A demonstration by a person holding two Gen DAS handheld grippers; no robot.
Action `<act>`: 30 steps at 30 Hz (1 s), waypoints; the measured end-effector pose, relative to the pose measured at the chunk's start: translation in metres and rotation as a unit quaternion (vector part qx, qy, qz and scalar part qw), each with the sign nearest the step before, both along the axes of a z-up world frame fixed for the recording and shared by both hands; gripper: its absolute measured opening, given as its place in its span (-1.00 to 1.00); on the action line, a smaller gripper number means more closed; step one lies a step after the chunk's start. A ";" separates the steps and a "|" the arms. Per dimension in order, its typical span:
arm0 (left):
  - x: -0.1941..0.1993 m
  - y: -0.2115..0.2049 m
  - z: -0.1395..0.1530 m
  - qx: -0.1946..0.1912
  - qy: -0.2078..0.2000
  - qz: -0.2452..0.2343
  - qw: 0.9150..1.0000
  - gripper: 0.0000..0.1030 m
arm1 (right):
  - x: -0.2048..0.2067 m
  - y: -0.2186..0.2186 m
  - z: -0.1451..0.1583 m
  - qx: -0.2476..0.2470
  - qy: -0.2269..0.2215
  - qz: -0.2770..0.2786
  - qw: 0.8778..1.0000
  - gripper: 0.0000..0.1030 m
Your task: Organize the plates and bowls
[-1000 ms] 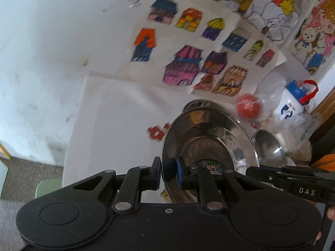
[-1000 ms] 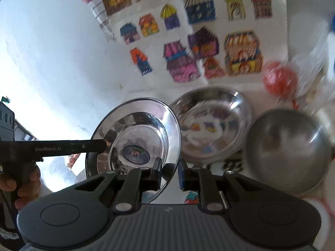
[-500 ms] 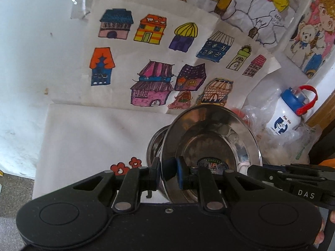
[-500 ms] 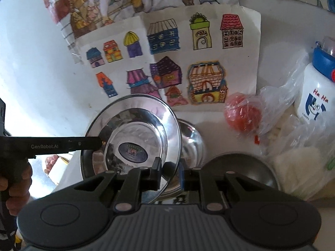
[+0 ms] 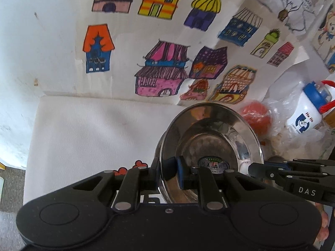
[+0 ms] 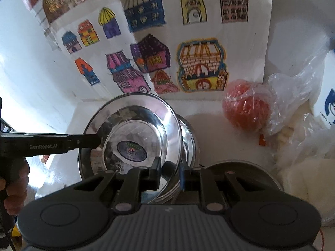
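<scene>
A shiny steel plate (image 5: pixel 209 129) with a round sticker in its middle hangs tilted above the white table (image 5: pixel 94 136), held from both sides. My left gripper (image 5: pixel 172 166) is shut on its left rim. My right gripper (image 6: pixel 169 168) is shut on the opposite rim of the same plate (image 6: pixel 129 121). Each view shows the other gripper's fingers reaching in from the side. Just beneath and behind the plate sits a second steel bowl (image 6: pixel 189 142), mostly hidden. A third, duller bowl (image 6: pixel 240 167) lies at the right, half covered by my right gripper's body.
A tomato in a clear bag (image 6: pixel 245 108) and more plastic bags crowd the right. A white bottle with a blue lid (image 5: pixel 307 113) stands behind them. Children's house drawings (image 5: pixel 163 73) hang on the wall close ahead. The table ends at the left.
Both grippers carried the plate toward the wall and sideways, so it now hangs over the second steel bowl. The grips on both rims stayed the same.
</scene>
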State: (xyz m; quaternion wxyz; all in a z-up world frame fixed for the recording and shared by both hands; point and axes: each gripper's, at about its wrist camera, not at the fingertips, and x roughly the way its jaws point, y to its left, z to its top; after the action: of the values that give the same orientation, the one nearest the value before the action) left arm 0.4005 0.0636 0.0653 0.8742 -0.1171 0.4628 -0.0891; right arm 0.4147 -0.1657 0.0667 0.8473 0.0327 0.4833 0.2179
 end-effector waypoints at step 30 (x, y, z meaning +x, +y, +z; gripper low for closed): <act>0.015 -0.006 -0.022 0.027 0.043 -0.001 0.999 -0.61 | 0.023 0.030 -0.012 -0.077 0.025 0.044 0.996 -0.54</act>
State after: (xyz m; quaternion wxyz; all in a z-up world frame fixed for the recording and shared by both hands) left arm 0.4154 0.0581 0.0438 0.8561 -0.0969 0.5025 -0.0719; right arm 0.4373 -0.1356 0.0552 0.8245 -0.0480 0.5208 0.2162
